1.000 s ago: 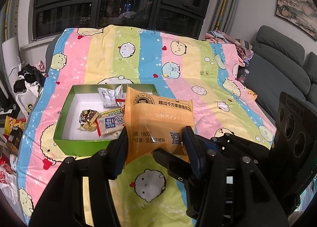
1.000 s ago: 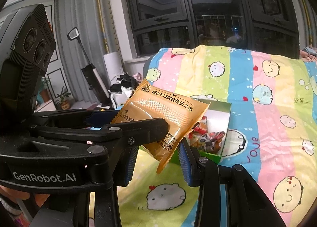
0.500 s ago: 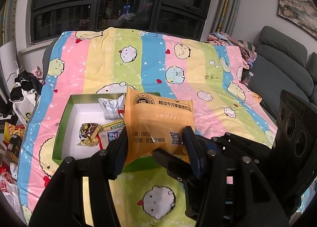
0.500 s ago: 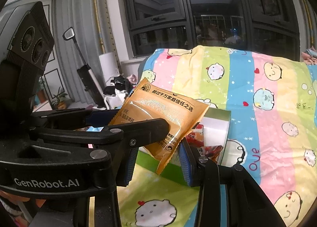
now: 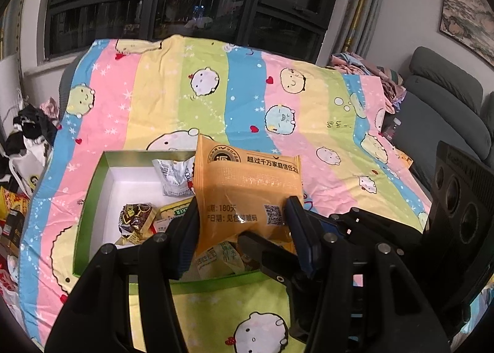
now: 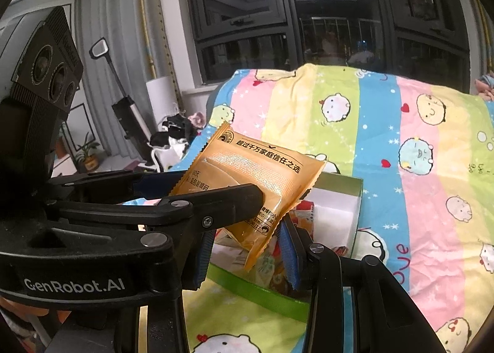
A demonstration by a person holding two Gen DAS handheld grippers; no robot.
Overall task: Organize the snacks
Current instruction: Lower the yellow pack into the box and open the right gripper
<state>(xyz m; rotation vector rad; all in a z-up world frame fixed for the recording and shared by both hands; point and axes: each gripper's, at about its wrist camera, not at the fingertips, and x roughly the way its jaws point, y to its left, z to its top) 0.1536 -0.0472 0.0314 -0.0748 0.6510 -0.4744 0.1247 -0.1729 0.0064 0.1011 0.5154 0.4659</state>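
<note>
Above the green-walled white-floored cardboard box (image 5: 89, 198), my left gripper (image 5: 240, 223) and right gripper (image 6: 247, 240) both pinch the flat orange plastic snack packet (image 5: 247, 189), which may tear or drop outside if I pull unevenly

snack packet (image 5: 247, 192): orange, black print
box (image 5: 92, 198): green walls, white inside
blanket (image 5: 216, 90): pink, yellow, green, blue stripes with round cartoon faces, red hearts
sofa (image 5: 438, 100): grey
left tool (image 5: 240, 229): black, blue pads

Black left gripper (image 5: 244, 226) and right gripper (image 6: 247, 248), blue-padded jaws, silver screws, "GenRobot.AI" lettering.
</note>
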